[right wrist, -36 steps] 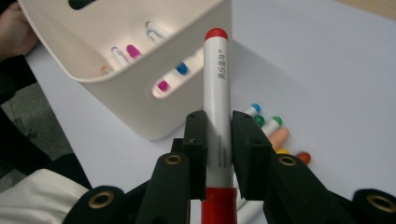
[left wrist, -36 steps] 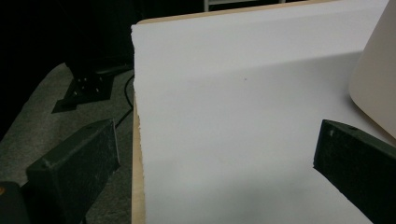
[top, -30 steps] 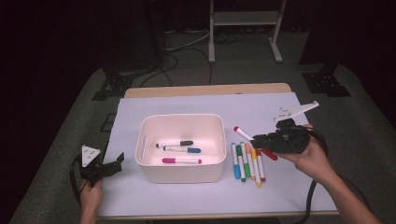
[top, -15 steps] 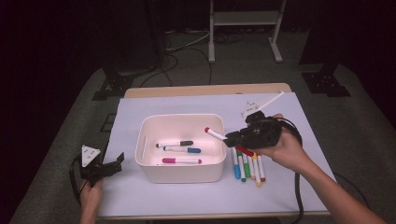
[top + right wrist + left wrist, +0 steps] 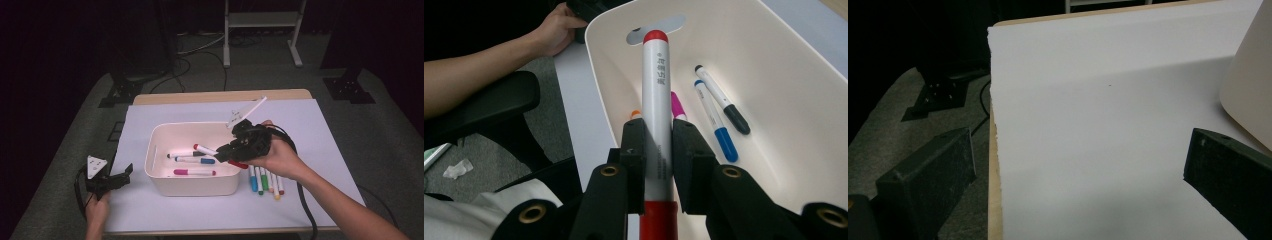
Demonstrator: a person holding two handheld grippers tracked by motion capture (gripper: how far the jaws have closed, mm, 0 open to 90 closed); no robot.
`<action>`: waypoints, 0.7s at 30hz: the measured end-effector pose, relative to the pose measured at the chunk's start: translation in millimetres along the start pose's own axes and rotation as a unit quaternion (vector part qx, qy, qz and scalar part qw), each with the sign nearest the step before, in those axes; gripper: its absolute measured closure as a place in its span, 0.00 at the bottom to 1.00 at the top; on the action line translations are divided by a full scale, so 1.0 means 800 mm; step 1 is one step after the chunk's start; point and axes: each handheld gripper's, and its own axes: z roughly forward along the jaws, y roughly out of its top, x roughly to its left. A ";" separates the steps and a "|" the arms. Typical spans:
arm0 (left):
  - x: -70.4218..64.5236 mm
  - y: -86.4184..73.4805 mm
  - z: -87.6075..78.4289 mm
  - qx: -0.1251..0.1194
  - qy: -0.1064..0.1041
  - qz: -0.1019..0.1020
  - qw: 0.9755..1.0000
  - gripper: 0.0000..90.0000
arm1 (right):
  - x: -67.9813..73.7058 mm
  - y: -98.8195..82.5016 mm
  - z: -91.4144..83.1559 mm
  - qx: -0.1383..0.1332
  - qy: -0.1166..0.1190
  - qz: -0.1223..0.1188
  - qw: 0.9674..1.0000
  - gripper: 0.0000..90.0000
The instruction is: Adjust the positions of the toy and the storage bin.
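My right gripper (image 5: 223,152) is shut on a white marker with red ends (image 5: 205,149) and holds it over the right half of the white bin (image 5: 192,187), tip pointing left. In the right gripper view the marker (image 5: 656,85) sticks out between the pads (image 5: 636,145), above the bin's floor. A black-capped marker (image 5: 182,154), a blue one (image 5: 195,160) and a pink one (image 5: 194,172) lie in the bin. My left gripper (image 5: 121,176) rests at the table's left edge, open, with nothing between its jaws (image 5: 1073,175).
Several coloured markers (image 5: 265,181) lie in a row on the white sheet (image 5: 310,130) just right of the bin, under my right hand. A wooden table edge (image 5: 220,96) shows at the back. Cables and stand feet (image 5: 350,87) are on the floor beyond.
My right gripper has carried the red-ended marker leftward from above the row of markers to over the bin. The left gripper has stayed put.
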 end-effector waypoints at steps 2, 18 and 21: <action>0.000 0.000 0.000 0.001 0.000 0.001 1.000 0.00 | 0.001 0.005 0.007 0.005 0.004 -0.002 1.000 0.84; 0.000 0.000 0.000 0.002 -0.001 0.001 1.000 0.00 | 0.007 0.031 0.059 0.038 0.031 -0.025 0.998 0.84; 0.000 0.000 0.000 0.002 -0.001 0.001 1.000 0.00 | 0.005 0.034 0.067 0.042 0.033 -0.025 0.998 0.84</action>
